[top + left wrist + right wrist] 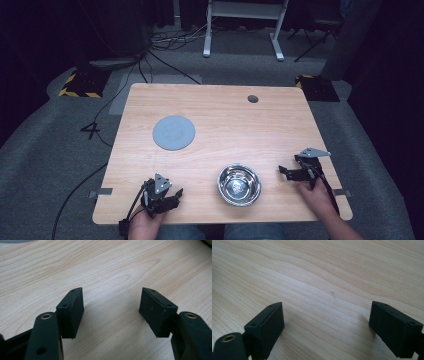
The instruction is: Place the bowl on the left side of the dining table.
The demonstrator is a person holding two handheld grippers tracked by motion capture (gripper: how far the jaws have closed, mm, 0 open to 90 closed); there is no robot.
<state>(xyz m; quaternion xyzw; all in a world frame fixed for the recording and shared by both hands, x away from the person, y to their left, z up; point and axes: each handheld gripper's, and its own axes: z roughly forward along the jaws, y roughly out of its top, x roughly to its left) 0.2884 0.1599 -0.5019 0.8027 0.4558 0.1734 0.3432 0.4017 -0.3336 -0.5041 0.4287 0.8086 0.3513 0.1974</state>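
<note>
A shiny steel bowl [239,185] stands near the table's front edge, between the two hands. A flat grey round disc [173,132] lies left of the table's middle. My left gripper [165,192] rests at the front left, a short way left of the bowl. In the left gripper view its jaws stand apart over bare wood, so the left gripper [111,307] is open with nothing between its pads. My right gripper [294,169] sits to the right of the bowl, close to the table's right edge. The right gripper [327,322] is also open wide over bare wood.
The light wooden table [220,115] has a dark round cable hole [253,98] at the back right. Grey carpet surrounds it, with cables [150,60] and a white desk frame [242,30] beyond the far edge. A black cable [75,195] runs off the front left.
</note>
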